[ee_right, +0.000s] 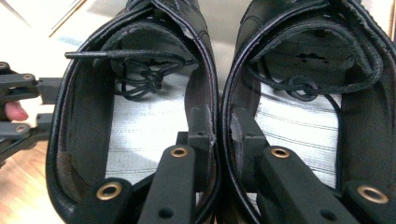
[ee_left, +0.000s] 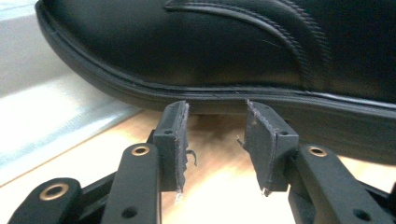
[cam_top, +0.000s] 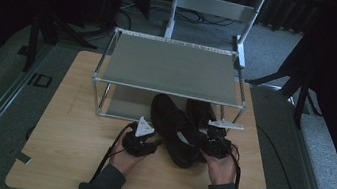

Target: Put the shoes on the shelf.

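Two black leather lace-up shoes stand side by side on the wooden table, toes under the rack: the left shoe (cam_top: 171,128) and the right shoe (cam_top: 202,114). My right gripper (cam_top: 205,143) is at their heel ends with one jaw inside each shoe. In the right gripper view it (ee_right: 220,126) is shut on the two touching inner walls, between the left shoe (ee_right: 140,130) and the right shoe (ee_right: 299,130). My left gripper (cam_top: 155,145) is beside the left shoe's outer side. Its pads (ee_left: 217,135) stand open just short of the sole (ee_left: 210,100), with nothing between them.
A metal rack (cam_top: 170,67) with a grey upper shelf and a lower shelf stands at the back of the wooden board (cam_top: 73,146). A light metal frame (cam_top: 215,8) rises behind it. Carpeted floor surrounds the board, with dark stands at both sides.
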